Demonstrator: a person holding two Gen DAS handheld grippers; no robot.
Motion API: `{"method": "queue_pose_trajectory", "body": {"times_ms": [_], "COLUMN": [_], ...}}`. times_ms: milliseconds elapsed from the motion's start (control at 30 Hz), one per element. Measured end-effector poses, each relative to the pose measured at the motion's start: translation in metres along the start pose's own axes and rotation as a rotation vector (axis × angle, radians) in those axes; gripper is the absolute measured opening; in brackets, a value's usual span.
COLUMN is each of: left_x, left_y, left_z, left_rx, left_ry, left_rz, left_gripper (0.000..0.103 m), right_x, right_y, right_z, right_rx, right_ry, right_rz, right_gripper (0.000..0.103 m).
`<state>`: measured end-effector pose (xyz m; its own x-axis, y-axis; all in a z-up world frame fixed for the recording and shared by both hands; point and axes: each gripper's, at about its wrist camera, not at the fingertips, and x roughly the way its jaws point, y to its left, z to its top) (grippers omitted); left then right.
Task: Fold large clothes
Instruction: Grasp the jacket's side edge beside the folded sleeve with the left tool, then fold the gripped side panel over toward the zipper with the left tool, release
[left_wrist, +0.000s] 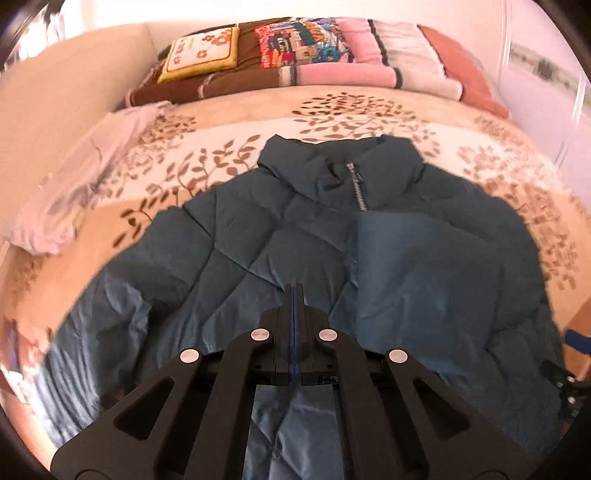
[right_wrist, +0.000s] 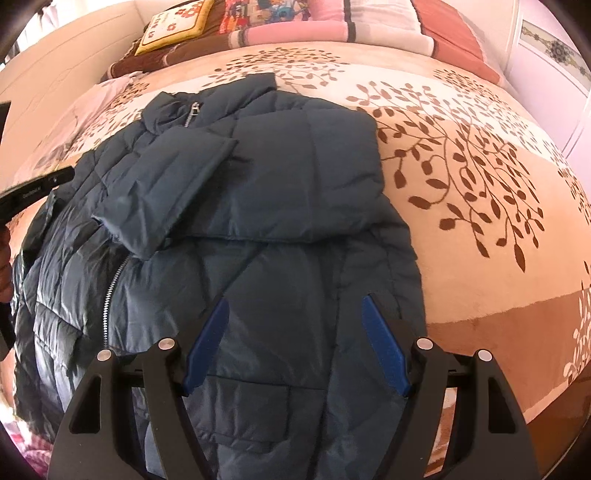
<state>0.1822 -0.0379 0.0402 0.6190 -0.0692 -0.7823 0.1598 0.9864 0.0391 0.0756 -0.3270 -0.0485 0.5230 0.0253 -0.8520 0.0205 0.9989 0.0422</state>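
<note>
A dark teal puffer jacket lies spread on a bed, on a cream bedspread printed with brown leafy branches. In the left wrist view the jacket fills the middle and lower part of the frame, its collar toward the top and a metal zipper running down from it. In the right wrist view one sleeve is folded across the chest of the jacket, in the centre left of the frame, with its cuff lying close to the zipper line.

The left gripper is in the lower middle of its own view, above the jacket. Its two blue pads are pressed together with no gap, and I can see no cloth between them.

The right gripper is in the lower part of its own view, over the lower right side of the jacket. Its blue fingers stand wide apart, and only the surface of the jacket shows between them; they are not pressing on anything.

At the top of both views, at the head of the bed, there are a yellow-edged cushion with orange flowers, a colourful cartoon pillow and a striped blanket of pink, white and brown. A pale lilac cloth lies crumpled at the left edge of the left wrist view.
</note>
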Motion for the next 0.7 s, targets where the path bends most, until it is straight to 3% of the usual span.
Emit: {"method": "queue_pose_trajectory", "body": {"times_ms": [33,67,100,133,167,200,233,367,533,633,700], "left_x": [-0.004,-0.007,-0.01,-0.013,-0.018,-0.023,-0.027,-0.013,0.03,0.031,0.028], "left_y": [-0.001,-0.008,-0.016,-0.027,-0.042,-0.055,-0.073,-0.12,-0.153,-0.153,-0.153], "left_z": [-0.003,-0.006,-0.009,-0.012,-0.016,-0.02,-0.025,-0.029,-0.034,-0.034,-0.033], "left_rx": [0.008,0.04,0.075,0.12,0.18,0.233,0.301,0.413,0.519,0.526,0.531], "left_ry": [-0.003,0.004,0.017,0.029,0.023,0.002,-0.021,0.001,0.056,0.055,0.054], "left_rz": [-0.022,-0.064,-0.103,-0.136,-0.152,-0.166,-0.181,-0.182,0.001,0.017,0.015], "left_gripper": [0.001,0.011,0.036,0.052,0.077,0.079,0.08,0.081,0.079,0.052,0.026], "right_x": [0.0,0.0,0.0,0.002,0.004,0.005,0.007,0.01,0.007,0.005,0.007], "right_y": [0.002,0.002,0.003,0.003,0.003,0.002,0.002,-0.001,-0.009,-0.016,-0.021], "right_z": [0.0,0.0,0.0,0.0,0.0,0.001,0.0,-0.003,-0.005,-0.006,-0.007], "right_rx": [-0.003,-0.003,-0.002,0.003,0.007,0.013,0.021,0.029,0.042,0.06,0.075], "right_ry": [-0.004,-0.007,-0.008,-0.005,-0.001,0.003,0.007,0.02,0.009,-0.001,0.001], "right_rz": [0.003,0.006,0.008,0.013,0.016,0.019,0.026,0.035,0.03,0.034,0.036], "right_gripper": [0.073,0.073,0.073,0.073,0.073,0.073,0.073,0.073,0.073,0.073,0.073]}}
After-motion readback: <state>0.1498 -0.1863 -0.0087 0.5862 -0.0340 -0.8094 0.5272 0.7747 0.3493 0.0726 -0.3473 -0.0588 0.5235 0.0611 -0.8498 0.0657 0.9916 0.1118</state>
